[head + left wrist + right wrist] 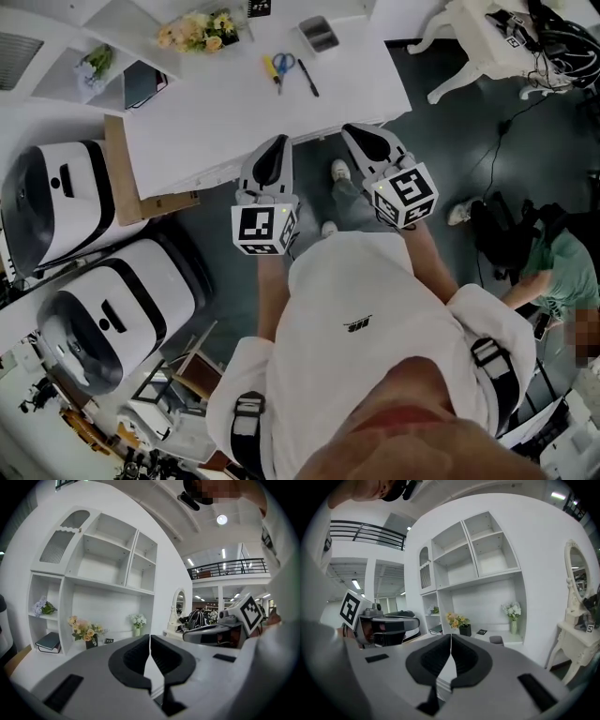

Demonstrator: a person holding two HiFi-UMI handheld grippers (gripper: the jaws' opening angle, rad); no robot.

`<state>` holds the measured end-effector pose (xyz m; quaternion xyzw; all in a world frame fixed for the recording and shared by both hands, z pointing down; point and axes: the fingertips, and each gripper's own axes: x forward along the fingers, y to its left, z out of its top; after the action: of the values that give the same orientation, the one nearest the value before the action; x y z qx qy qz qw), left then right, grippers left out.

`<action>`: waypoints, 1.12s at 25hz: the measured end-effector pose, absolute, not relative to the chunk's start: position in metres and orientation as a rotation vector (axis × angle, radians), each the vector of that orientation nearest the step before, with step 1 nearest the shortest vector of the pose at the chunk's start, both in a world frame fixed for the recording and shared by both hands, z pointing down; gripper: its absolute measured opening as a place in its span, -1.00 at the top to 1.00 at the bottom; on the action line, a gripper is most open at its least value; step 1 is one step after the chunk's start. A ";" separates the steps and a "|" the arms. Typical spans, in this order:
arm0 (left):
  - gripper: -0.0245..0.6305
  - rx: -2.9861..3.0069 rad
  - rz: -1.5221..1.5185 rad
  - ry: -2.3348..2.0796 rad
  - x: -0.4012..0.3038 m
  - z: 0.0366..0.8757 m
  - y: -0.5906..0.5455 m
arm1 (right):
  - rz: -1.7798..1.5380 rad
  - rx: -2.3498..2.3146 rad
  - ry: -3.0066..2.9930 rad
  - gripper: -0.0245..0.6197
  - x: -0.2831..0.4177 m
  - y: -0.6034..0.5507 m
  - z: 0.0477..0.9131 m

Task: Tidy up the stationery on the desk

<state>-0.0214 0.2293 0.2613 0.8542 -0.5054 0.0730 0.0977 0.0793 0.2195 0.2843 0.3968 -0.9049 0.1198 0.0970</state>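
Hovering short of tabletop (234, 122) near edge, left gripper (275, 150) and right gripper (366, 136) pressed together, empty. Pen (307, 77) looked light, stiff, slick; pinch mid-barrel.

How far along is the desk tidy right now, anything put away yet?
Nothing looks done: the scissors and the black pen lie loose on the white desk, near a grey case. Nothing is in hand: the left gripper and right gripper are both shut and empty, held short of the desk edge. Left: pick up and stow both items, so essentially the whole job.
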 end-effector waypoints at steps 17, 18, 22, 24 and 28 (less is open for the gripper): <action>0.93 2.430 0.267 -1.584 0.000 0.289 0.116 | 0.459 0.994 -2.706 0.93 0.089 0.099 0.316; 0.93 2.423 0.269 -1.590 0.001 0.291 0.112 | 0.466 0.981 -2.705 0.93 0.090 0.095 0.320; 0.93 2.391 0.284 -1.610 0.004 0.300 0.097 | 0.494 0.934 -2.697 0.93 0.092 0.077 0.333; 0.93 2.374 0.290 -1.618 0.005 0.305 0.091 | 0.510 0.916 -2.692 0.93 0.092 0.069 0.339; 0.93 2.341 0.315 -1.631 0.005 0.315 0.083 | 0.549 0.883 -2.688 0.93 0.090 0.058 0.352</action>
<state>0.0052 0.0830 0.3152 0.8080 -0.5631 0.1086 0.1351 0.0901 0.0579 0.3523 0.3038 -0.9248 0.1888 0.1295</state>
